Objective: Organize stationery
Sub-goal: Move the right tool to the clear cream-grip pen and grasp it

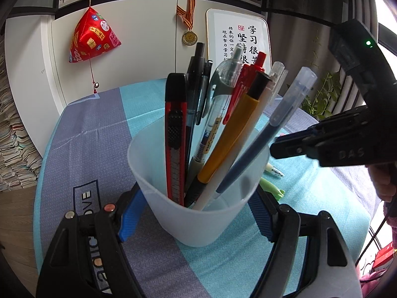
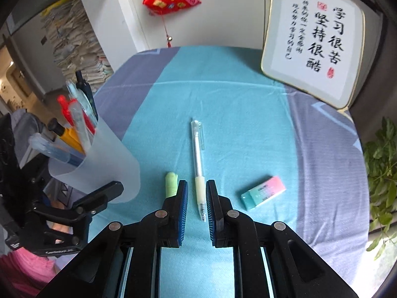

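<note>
In the left wrist view, the left gripper is seen nearest, its blue pads pressed against both sides of a translucent white cup; the cup is thus clamped and is held upright over the blue and grey tablecloth; it is filled with stationery, among which a red utility knife, a yellow pen, a dark blue capped pen and several clear, black and red pens are made out, all leaning out above the rim; further back, a red tetrahedral ornament and a medal are hung on the white cupboard doors.

In the right wrist view, the right gripper is seen with its jaws drawn close together, though a narrow gap is left between the pads; nothing is gripped; between the fingertips and beneath them, a clear pen with a pale green grip is laid on the cloth, its tip pointed toward the camera; whether it is touched by the pads cannot be told; just to its left a small pale green object is partly hidden by the left finger; to the right an eraser in teal and pink is laid apart; at the far right edge of the table a framed calligraphy board is propped; green leaves are seen at the right margin.
</note>
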Available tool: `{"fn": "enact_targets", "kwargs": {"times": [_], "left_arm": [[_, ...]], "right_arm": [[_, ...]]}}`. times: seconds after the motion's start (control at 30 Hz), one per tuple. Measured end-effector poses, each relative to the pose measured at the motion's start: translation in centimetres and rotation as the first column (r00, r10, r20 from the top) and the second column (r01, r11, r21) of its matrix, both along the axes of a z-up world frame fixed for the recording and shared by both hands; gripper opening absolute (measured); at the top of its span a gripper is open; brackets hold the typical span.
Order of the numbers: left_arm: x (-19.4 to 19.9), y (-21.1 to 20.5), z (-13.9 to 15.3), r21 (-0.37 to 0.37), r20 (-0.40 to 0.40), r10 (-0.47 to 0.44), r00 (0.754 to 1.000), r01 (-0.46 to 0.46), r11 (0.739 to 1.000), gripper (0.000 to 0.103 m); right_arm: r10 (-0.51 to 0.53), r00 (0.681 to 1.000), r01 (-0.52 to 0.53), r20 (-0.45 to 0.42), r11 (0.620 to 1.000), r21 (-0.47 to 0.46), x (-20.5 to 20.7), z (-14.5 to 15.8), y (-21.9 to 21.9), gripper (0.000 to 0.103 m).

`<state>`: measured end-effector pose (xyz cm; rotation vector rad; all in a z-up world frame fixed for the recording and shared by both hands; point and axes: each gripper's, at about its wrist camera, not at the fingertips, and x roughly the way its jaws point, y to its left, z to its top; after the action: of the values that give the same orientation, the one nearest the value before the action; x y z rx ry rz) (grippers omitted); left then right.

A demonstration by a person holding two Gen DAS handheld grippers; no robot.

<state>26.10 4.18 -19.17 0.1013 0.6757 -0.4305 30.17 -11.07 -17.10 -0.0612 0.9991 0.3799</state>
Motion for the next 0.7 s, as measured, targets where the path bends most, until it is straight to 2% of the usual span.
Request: {"fn": "enact_targets", "kwargs": {"times": [0.27, 0.43, 0.5, 0.7], "left_arm": [[0.0, 0.0, 0.0, 0.000, 0.000, 0.000, 1.000, 0.000, 1.000, 0.076], [0.1, 0.1, 0.0, -0.002, 0.000, -0.001, 1.000, 0.001, 1.000, 0.076], [0.1, 0.2, 0.0, -0.003, -0.001, -0.001, 1.000, 0.001, 1.000, 0.076], [0.0, 0.1, 0.1, -0.001, -0.003, -0.001, 1.000, 0.001, 1.000, 0.076]], "right_arm": [[0.014, 0.999, -0.014, -0.037, 1.000, -0.008, 1.0, -2.2, 1.0, 0.014], [0.027, 1.000, -0.028, -0.014, 0.999, -0.046, 1.1, -2.4, 1.4, 0.014], [0.022, 1.000, -0.023, -0.014, 0.997, -0.079, 1.1, -2.3, 1.5, 0.001], [0.050, 0.999, -0.050, 0.003, 0.992, -0.118, -2.3, -0.3, -0.5, 0.001]]}}
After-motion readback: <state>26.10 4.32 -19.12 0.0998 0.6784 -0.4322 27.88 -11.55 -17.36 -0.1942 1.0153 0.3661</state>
